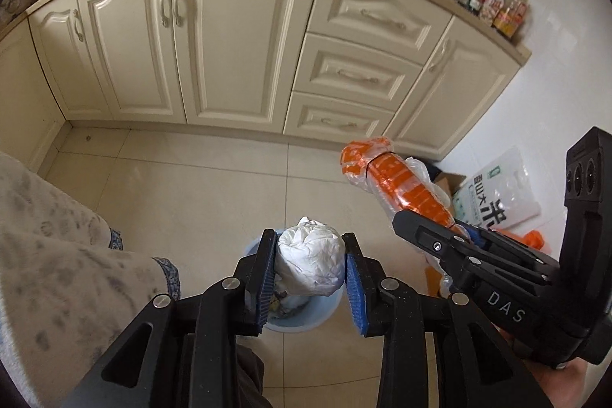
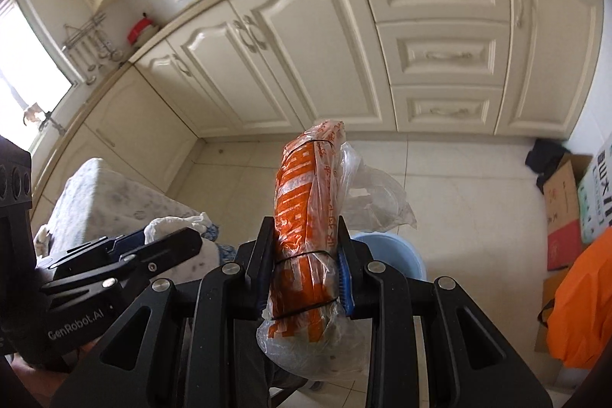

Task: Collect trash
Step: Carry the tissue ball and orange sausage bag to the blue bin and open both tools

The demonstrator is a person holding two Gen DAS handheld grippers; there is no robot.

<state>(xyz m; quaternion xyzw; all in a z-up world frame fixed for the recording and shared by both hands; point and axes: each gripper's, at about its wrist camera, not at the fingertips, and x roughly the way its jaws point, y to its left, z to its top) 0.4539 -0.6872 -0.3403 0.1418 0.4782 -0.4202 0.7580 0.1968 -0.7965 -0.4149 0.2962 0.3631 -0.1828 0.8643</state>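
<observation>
Pinching a white wad (image 1: 311,260), left fingers (image 1: 267,274); right fingers (image 2: 264,266) clamp an orange roll (image 2: 306,217).

The left gripper (image 1: 310,264) clamps a crumpled white plastic wad (image 1: 310,264) directly above a pale blue round plastic bin (image 1: 306,320). At two o'clock, the right gripper (image 1: 432,220) grips an orange-printed clear plastic roll (image 1: 397,180).

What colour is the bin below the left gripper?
Light blue bin, clearest in the left wrist view.
</observation>
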